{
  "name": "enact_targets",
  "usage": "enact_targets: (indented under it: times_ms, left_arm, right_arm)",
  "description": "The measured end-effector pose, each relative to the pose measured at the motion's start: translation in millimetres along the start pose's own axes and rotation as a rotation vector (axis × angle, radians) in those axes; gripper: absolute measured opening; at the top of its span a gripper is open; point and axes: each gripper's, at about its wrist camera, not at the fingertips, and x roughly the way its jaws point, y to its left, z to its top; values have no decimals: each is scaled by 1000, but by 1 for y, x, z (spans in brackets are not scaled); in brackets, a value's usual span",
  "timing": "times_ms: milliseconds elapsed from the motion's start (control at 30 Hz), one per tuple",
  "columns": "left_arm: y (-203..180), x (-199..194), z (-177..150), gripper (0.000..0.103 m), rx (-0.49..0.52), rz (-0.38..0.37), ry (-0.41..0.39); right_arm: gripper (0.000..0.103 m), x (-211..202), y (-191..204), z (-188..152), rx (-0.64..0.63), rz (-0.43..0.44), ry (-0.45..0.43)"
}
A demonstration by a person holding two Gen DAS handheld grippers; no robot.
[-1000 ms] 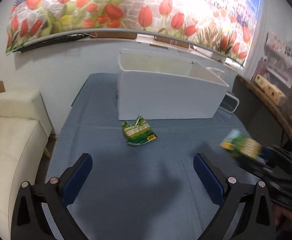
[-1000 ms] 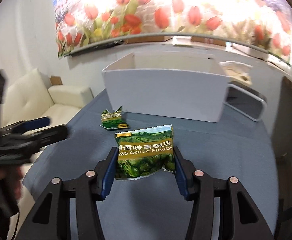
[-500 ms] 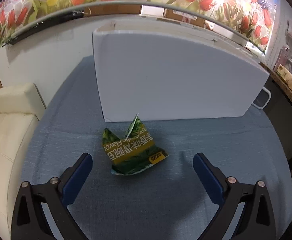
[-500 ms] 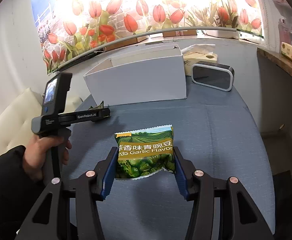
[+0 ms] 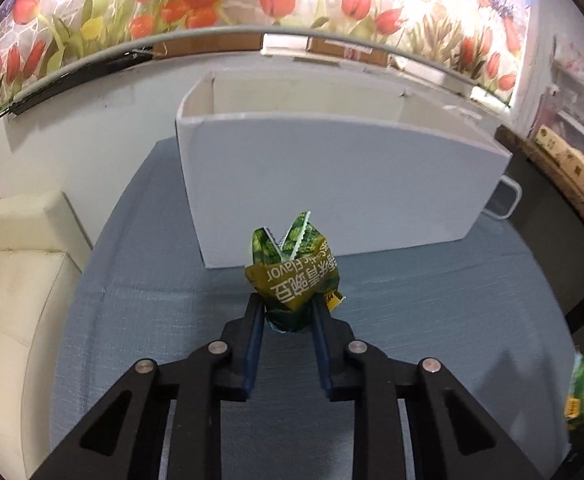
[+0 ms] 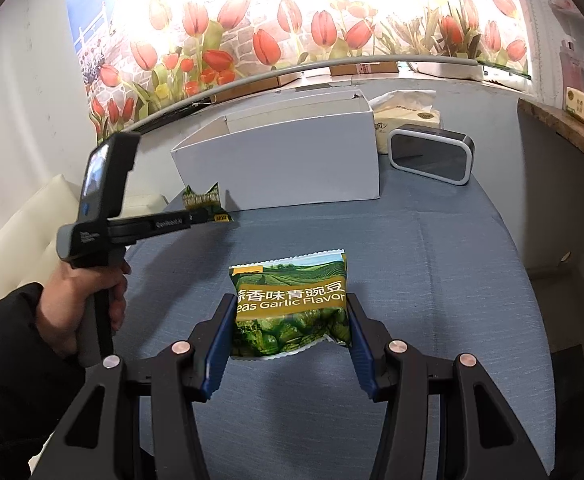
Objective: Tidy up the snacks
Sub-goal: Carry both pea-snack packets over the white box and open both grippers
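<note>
Before the white box point(image 5: 343, 184), the left claw point(image 5: 286, 314) has just closed on a crumpled pea packet point(image 5: 292, 280). The right claw point(image 6: 290, 330) grips another pea packet point(image 6: 292, 306), probably both for the box.

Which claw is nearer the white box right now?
Left. The left claw, shut on a crumpled packet, sits close before the white box. The right claw, gripping its own packet, is farther back.

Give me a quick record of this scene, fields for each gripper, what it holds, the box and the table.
left gripper: just closed, shut on crumpled packet, close in front of the box
right gripper: shut on pea packet, upright, label readable
box: white, open top, contents not visible
table: blue cloth
behind box: clock, tissue pack
</note>
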Motion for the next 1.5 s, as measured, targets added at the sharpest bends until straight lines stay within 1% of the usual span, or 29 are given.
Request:
enact_targets:
  times_ms: [100,233,267,400,500,600,633,667,700,767,800,867,900,933,967,1000,1067,1100,1167,1200,1233,1267,1300,1333,1367,1400,1433,1500]
  left_arm:
    - [-3,-19,-1,26,-6,-39,-28]
    - [-15,-43,2,26,-3,-73,-76]
    - [-16,-50,3,26,0,-72,-93]
    - [-20,-61,31,26,-1,-86,-123]
    - [-20,-71,57,26,6,-81,-161]
    - [-17,-74,88,25,5,-71,-194]
    - [-15,-72,102,24,6,-66,-199]
    - [-14,-70,110,24,6,-65,-198]
    - [-12,-64,122,24,3,-63,-192]
    - [-10,-53,139,20,19,-44,-189]
    - [-12,-45,148,20,31,-42,-186]
    - [-9,-30,157,20,51,-37,-176]
    - [-5,-15,163,19,50,-34,-148]
    - [-2,-6,165,19,44,-30,-130]
    - [1,2,167,19,42,-26,-114]
    - [5,7,167,19,41,-18,-109]
    - [12,8,166,19,42,-16,-108]
    - [13,6,164,19,38,-18,-112]
    - [16,0,160,19,39,-10,-131]
    - [16,-2,157,19,44,-10,-135]
    - [16,-4,155,20,47,-12,-130]
    - [15,-5,154,32,50,-13,-123]
    - [14,-8,152,57,51,-15,-125]
    - [13,-12,150,71,53,-11,-145]
    - [13,-17,148,94,54,-4,-172]
    - [12,-23,146,103,55,1,-201]
    - [11,-27,144,103,56,-2,-216]
    - [10,-32,144,103,50,-16,-204]
  right_arm:
    - [56,-1,1,1,-4,5,-5]
    - [56,0,4,8,0,21,-17]
    - [56,2,5,12,-5,21,-19]
    - [56,14,9,36,-21,35,-39]
    - [56,24,9,65,-30,39,-67]
    - [56,38,6,111,-25,41,-112]
    - [56,48,6,134,-36,28,-126]
    - [56,55,4,148,-42,19,-131]
    - [56,68,0,170,-43,6,-133]
    - [56,90,-4,199,-61,-17,-127]
    - [56,103,-5,214,-83,-47,-122]
    - [56,123,-10,231,-101,-75,-106]
    - [56,133,-14,236,-92,-53,-84]
    - [56,141,-17,240,-77,-54,-68]
    - [56,144,-17,241,-72,-74,-65]
    - [56,146,-18,241,-64,-72,-66]
    - [57,148,-17,239,-62,-56,-62]
    - [58,150,-16,237,-70,-56,-55]
    - [59,150,-14,232,-88,-69,-71]
    - [63,150,-14,231,-91,-88,-78]
    - [70,152,-15,230,-89,-88,-75]
    - [88,154,-17,229,-80,-79,-65]
    - [100,155,-18,228,-72,-78,-55]
    - [101,156,-18,226,-73,-81,-44]
    - [101,156,-18,225,-78,-88,-39]
    - [101,154,-17,222,-84,-99,-35]
    - [102,152,-16,220,-88,-111,-36]
    - [103,142,-14,215,-98,-126,-55]
